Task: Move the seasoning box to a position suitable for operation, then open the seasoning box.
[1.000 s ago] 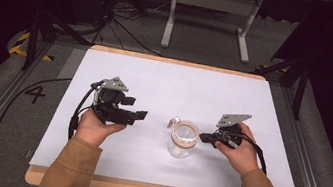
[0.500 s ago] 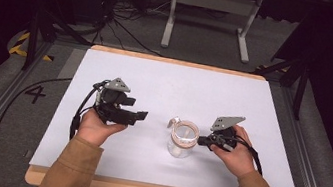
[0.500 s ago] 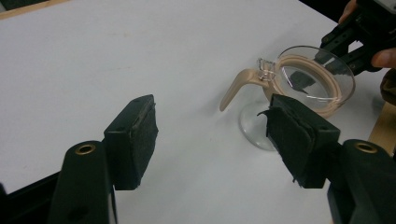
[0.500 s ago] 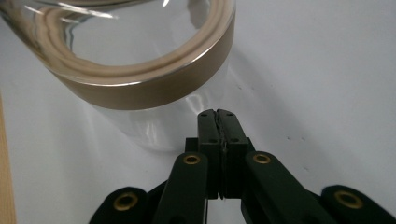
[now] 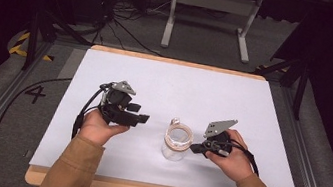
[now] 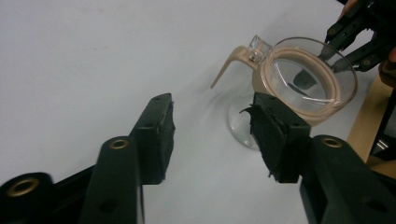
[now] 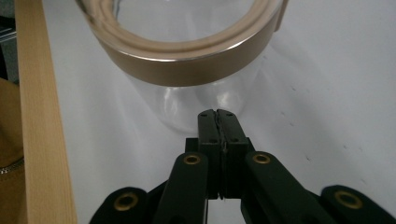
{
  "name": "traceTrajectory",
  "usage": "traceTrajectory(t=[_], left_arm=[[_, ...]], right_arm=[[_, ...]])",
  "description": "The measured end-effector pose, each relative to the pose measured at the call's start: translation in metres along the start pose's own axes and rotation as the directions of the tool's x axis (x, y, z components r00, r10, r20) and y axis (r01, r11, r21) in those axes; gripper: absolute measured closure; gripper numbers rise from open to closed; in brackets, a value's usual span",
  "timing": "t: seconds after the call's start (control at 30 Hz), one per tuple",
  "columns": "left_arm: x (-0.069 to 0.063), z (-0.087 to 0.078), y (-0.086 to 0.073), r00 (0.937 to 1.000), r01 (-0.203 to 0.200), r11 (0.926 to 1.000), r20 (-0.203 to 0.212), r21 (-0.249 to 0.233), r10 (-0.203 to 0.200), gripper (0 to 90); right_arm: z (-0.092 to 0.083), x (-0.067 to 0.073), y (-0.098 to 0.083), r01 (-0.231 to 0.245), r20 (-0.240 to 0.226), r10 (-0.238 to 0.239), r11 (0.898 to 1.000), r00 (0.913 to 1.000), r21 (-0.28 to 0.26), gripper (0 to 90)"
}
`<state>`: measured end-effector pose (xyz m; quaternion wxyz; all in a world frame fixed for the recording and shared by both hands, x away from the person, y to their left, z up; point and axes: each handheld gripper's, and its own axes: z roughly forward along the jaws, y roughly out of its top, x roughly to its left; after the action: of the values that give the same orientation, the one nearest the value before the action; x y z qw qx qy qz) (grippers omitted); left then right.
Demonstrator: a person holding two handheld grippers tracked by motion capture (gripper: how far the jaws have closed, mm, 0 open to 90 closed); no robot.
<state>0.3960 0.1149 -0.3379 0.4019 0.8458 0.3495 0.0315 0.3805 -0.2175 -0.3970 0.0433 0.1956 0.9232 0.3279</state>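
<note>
Nearest us, our right gripper (image 5: 194, 150) has its jaws pressed together on nothing, tips just beside the glass jar (image 5: 176, 142), under its tan collar (image 7: 187, 70). The jar stands upright on the white desk (image 5: 175, 90), near the front edge, between our hands. Our left gripper (image 5: 142, 118) stays apart from it, jaws spread and just been closing, nothing between them.

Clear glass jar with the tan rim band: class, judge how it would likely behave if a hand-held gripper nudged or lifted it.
The clear glass jar with a tan rim band looks rigid and breakable, so probably unforgiving if squeezed or dropped. Its smooth, glossy wall seems slippery for pads. It stands upright on the white table and appears empty, so a push near the rim might tip it.
</note>
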Motion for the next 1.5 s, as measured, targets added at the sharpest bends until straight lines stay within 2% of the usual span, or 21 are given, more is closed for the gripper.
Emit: traceTrajectory(t=[0.17,0.23,0.33,0.37,0.43,0.47,0.53,0.6,0.67,0.7,0.73,0.83,0.9,0.93,1.0,1.07,1.17,1.23,1.33,1.4,1.5], left_arm=[[-0.003,0.007,0.000,0.9985,-0.028,0.9978,-0.045,0.061,0.031,54.8],[-0.004,0.009,0.000,0.9985,-0.030,0.9975,-0.044,0.064,0.033,53.2],[-0.003,0.007,0.001,0.9991,-0.020,0.9984,-0.036,0.053,0.022,49.1],[-0.003,0.006,0.002,0.9993,-0.027,0.9983,-0.026,0.051,0.028,51.5],[-0.002,0.005,0.003,0.9988,-0.030,0.9981,-0.037,0.053,0.032,60.7],[-0.002,0.005,0.004,0.9985,-0.031,0.9981,-0.042,0.054,0.033,61.3],[-0.001,0.005,0.006,0.9990,-0.023,0.9989,-0.037,0.040,0.025,61.3],[-0.001,0.003,0.010,0.9982,-0.043,0.9990,-0.042,0.016,0.043,67.2],[-0.004,0.003,0.013,0.9966,-0.078,0.9970,-0.025,0.004,0.078,74.8],[-0.006,0.003,0.016,0.9946,-0.098,0.9952,-0.036,-0.006,0.098,74.8],[-0.006,0.003,0.016,0.9946,-0.098,0.9952,-0.036,-0.006,0.098,76.0],[-0.010,0.002,0.021,0.9874,-0.145,0.9880,-0.071,-0.053,0.141,77.1],[-0.011,0.003,0.023,0.9851,-0.145,0.9872,-0.102,-0.065,0.138,79.9],[-0.010,0.004,0.024,0.9873,-0.137,0.9871,-0.092,-0.083,0.130,80.0],[-0.007,0.007,0.027,0.9928,-0.118,0.9883,-0.032,-0.096,0.116,80.0],[-0.005,0.013,0.031,0.9934,-0.106,0.9879,0.031,-0.113,0.110,80.0],[-0.004,0.019,0.036,0.9865,-0.126,0.9874,0.093,-0.095,0.135,81.5],[-0.006,0.024,0.039,0.9852,-0.134,0.9856,0.093,-0.102,0.144,81.7],[-0.010,0.030,0.042,0.9777,-0.169,0.9798,0.108,-0.108,0.180,83.4],[-0.012,0.034,0.043,0.9751,-0.185,0.9777,0.105,-0.098,0.195,84.2],[-0.014,0.044,0.043,0.9749,-0.195,0.9748,0.088,-0.108,0.205,84.4]], right_arm=[[0.005,0.008,0.004,0.019,-0.033,-0.019,1.000,0.9993,0.000,90.0],[0.008,0.011,0.006,0.026,-0.050,-0.026,1.000,0.9984,-0.003,90.0],[0.009,0.013,0.007,0.036,-0.047,-0.036,0.999,0.9982,0.006,90.0],[0.009,0.013,0.006,0.030,-0.052,-0.030,1.000,0.9982,0.001,90.0],[0.007,0.012,0.005,0.023,-0.055,-0.023,1.000,0.9982,-0.013,90.0],[0.005,0.012,0.004,0.020,-0.050,-0.020,1.000,0.9986,-0.015,90.0],[0.000,0.011,0.001,0.010,-0.040,-0.011,1.000,0.9991,-0.023,90.0],[-0.007,0.009,-0.003,-0.001,-0.025,0.000,0.999,0.9997,-0.033,90.0],[-0.014,0.006,-0.007,-0.020,-0.012,0.020,0.999,0.9997,-0.045,90.0],[-0.017,0.005,-0.010,-0.027,-0.002,0.027,0.998,0.9996,-0.053,90.0],[-0.017,0.005,-0.010,-0.027,-0.002,0.027,0.998,0.9996,-0.053,90.0],[-0.029,0.001,-0.017,-0.051,0.023,0.053,0.995,0.9983,-0.080,90.0],[-0.035,0.000,-0.020,-0.062,0.033,0.065,0.994,0.9973,-0.089,90.0],[-0.037,-0.001,-0.022,-0.067,0.037,0.071,0.994,0.9968,-0.091,90.0],[-0.040,-0.001,-0.026,-0.076,0.041,0.080,0.992,0.9959,-0.097,90.0],[-0.043,-0.002,-0.028,-0.085,0.045,0.090,0.991,0.9949,-0.099,90.0],[-0.045,-0.001,-0.032,-0.091,0.055,0.097,0.991,0.9938,-0.100,90.0],[-0.047,-0.001,-0.034,-0.095,0.058,0.101,0.990,0.9932,-0.100,90.0],[-0.049,0.000,-0.037,-0.100,0.061,0.107,0.990,0.9924,-0.103,90.0],[-0.050,0.001,-0.038,-0.105,0.066,0.112,0.989,0.9915,-0.104,90.0],[-0.049,0.002,-0.038,-0.101,0.065,0.108,0.990,0.9920,-0.101,90.0]])
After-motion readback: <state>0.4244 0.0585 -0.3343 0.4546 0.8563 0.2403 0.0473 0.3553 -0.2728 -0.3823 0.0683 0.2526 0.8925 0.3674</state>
